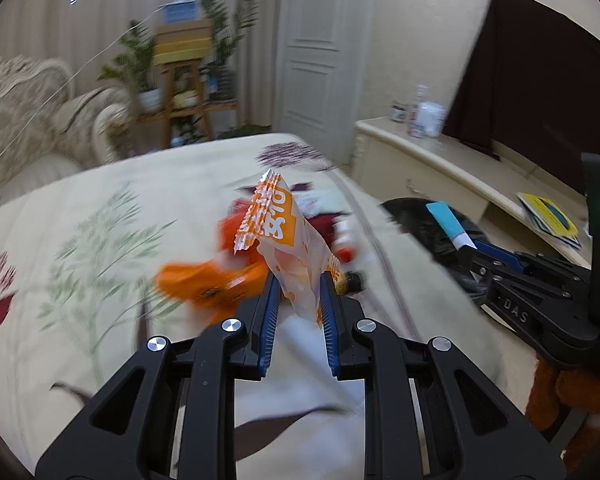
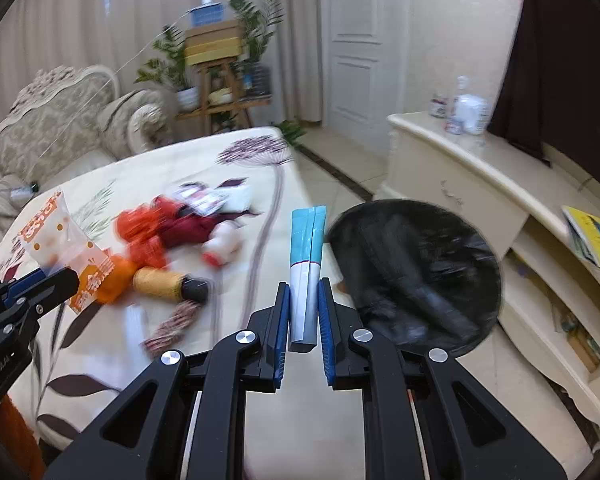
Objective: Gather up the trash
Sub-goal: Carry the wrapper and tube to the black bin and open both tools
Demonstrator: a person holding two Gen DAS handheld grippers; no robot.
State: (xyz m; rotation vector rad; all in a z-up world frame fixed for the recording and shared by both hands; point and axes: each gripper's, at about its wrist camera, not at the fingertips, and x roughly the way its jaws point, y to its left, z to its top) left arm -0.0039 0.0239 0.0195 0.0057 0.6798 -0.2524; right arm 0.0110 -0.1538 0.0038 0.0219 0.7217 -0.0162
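My left gripper (image 1: pixel 299 286) is shut on an orange-and-clear snack wrapper (image 1: pixel 284 236), held above the table; it also shows in the right wrist view (image 2: pixel 60 240). My right gripper (image 2: pixel 304 294) is shut on a folded blue-and-white packet (image 2: pixel 307 264), held up near the rim of a black-lined trash bin (image 2: pixel 416 276) beside the table. The right gripper with its packet also shows in the left wrist view (image 1: pixel 466 248). More trash lies on the table: orange wrappers (image 2: pixel 140 236), a dark red wrapper (image 2: pixel 188 228), white packets (image 2: pixel 216 198) and a yellow roll (image 2: pixel 160 282).
The table has a cream floral cloth (image 2: pixel 100 340). A cream TV cabinet (image 2: pixel 480 176) with bottles and a dark TV stands right. An armchair (image 2: pixel 60 120) and a plant stand (image 2: pixel 216 80) are behind. A book (image 2: pixel 592 236) lies on the cabinet.
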